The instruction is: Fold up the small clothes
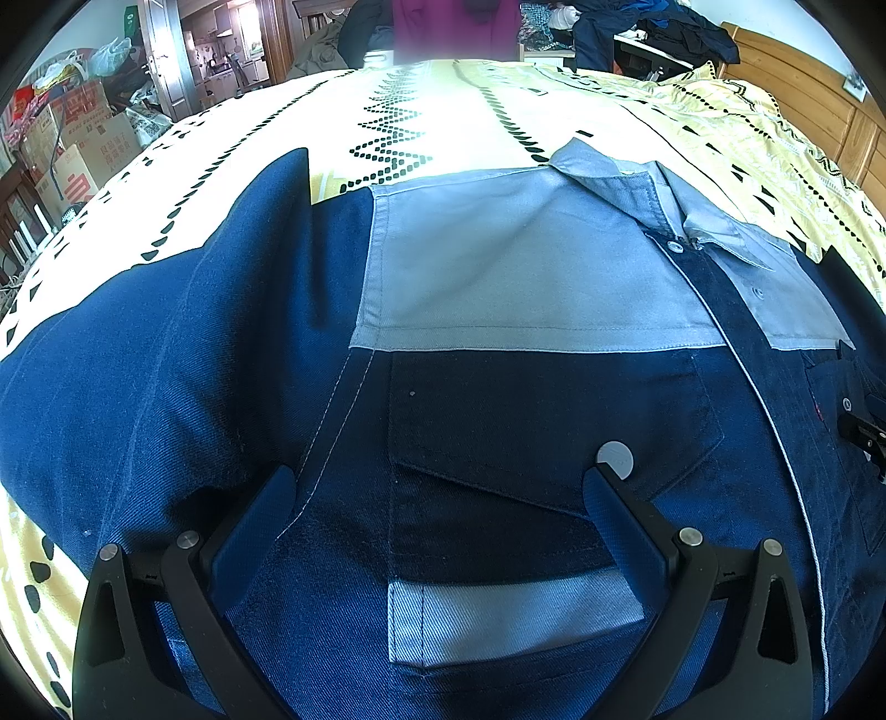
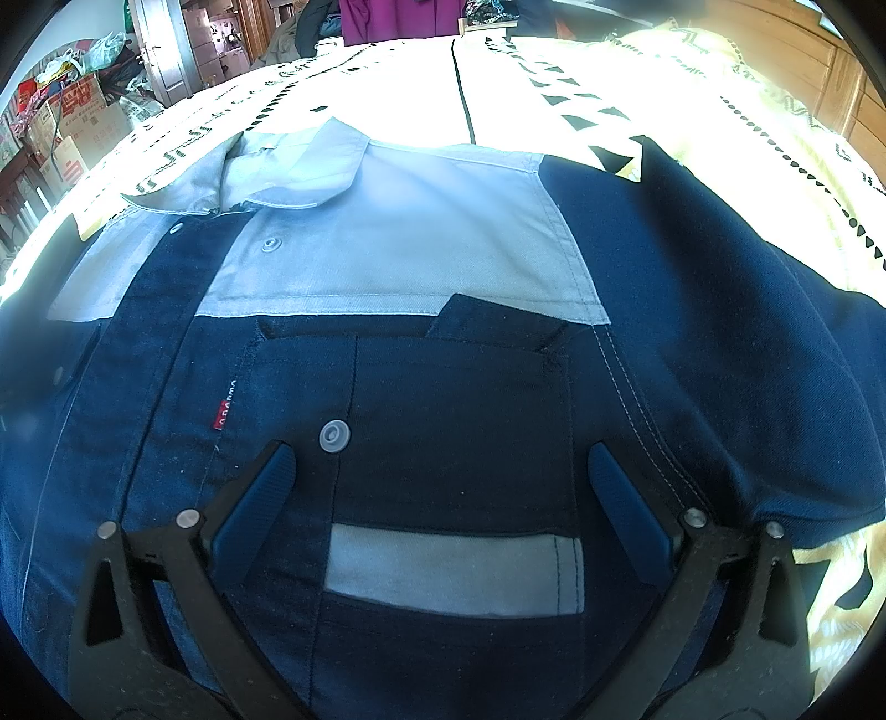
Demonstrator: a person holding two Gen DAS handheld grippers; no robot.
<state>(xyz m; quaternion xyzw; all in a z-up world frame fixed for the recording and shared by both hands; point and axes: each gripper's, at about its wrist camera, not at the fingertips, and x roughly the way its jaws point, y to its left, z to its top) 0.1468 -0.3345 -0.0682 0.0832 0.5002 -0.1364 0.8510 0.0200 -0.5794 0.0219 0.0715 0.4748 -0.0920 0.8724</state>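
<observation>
A small navy work jacket (image 1: 526,399) with a light grey yoke, collar and pocket stripes lies face up and spread flat on the bed, seen again in the right wrist view as the jacket (image 2: 443,387). My left gripper (image 1: 440,484) hovers open over the jacket's left chest pocket, beside a grey snap (image 1: 614,458). Over the other chest pocket my right gripper (image 2: 440,459) is open too, near a grey snap (image 2: 334,436) and a red label (image 2: 224,407). Neither gripper holds cloth. One sleeve (image 1: 166,360) spreads left, the other sleeve (image 2: 747,332) right.
The jacket rests on a yellow and white patterned bedsheet (image 1: 398,116). A wooden headboard (image 1: 819,105) stands at the right. Cardboard boxes (image 1: 83,149) and bags pile up at the left. Dark clothes (image 1: 653,27) and a magenta garment (image 1: 454,27) lie beyond the bed's far edge.
</observation>
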